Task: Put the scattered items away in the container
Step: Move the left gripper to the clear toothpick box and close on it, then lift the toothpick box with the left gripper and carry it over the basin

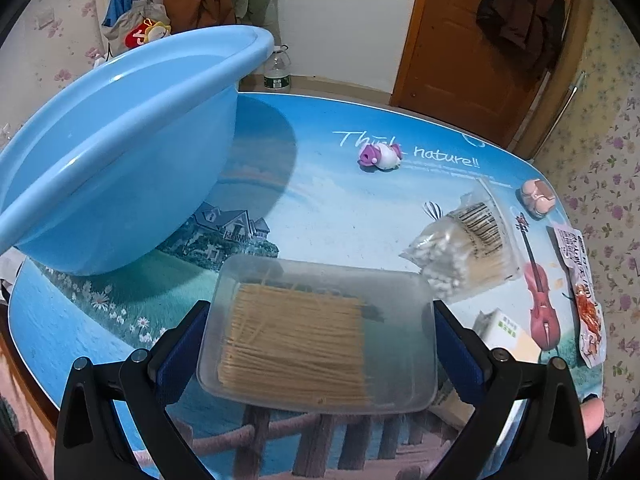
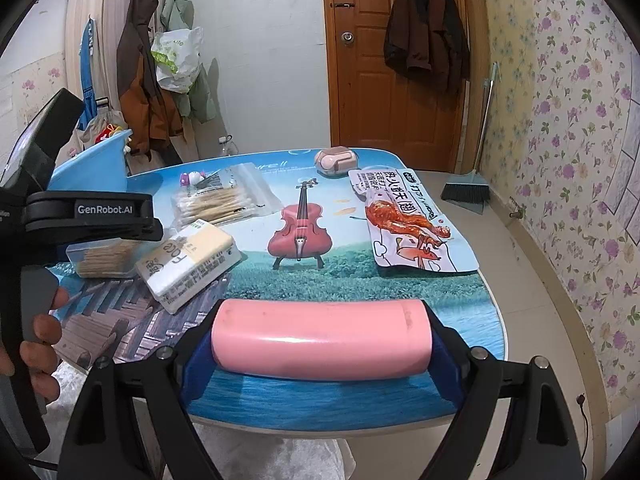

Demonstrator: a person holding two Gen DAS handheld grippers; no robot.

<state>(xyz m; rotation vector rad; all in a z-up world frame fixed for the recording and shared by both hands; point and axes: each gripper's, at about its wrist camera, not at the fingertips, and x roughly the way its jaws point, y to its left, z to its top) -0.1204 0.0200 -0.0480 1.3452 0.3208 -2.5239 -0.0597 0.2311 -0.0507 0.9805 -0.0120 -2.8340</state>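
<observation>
Between the fingers of your left gripper (image 1: 318,360) sits the clear toothpick box (image 1: 316,336), pinched by its short sides. Keep it level and carry it up and to the left, over the rim of the blue basin (image 1: 120,128), before you let go. Your right gripper (image 2: 322,350) is clamped on the pink case (image 2: 320,338) near the table (image 2: 400,280) edge; ahead the tissue pack (image 2: 188,264) leaves little room.
</observation>
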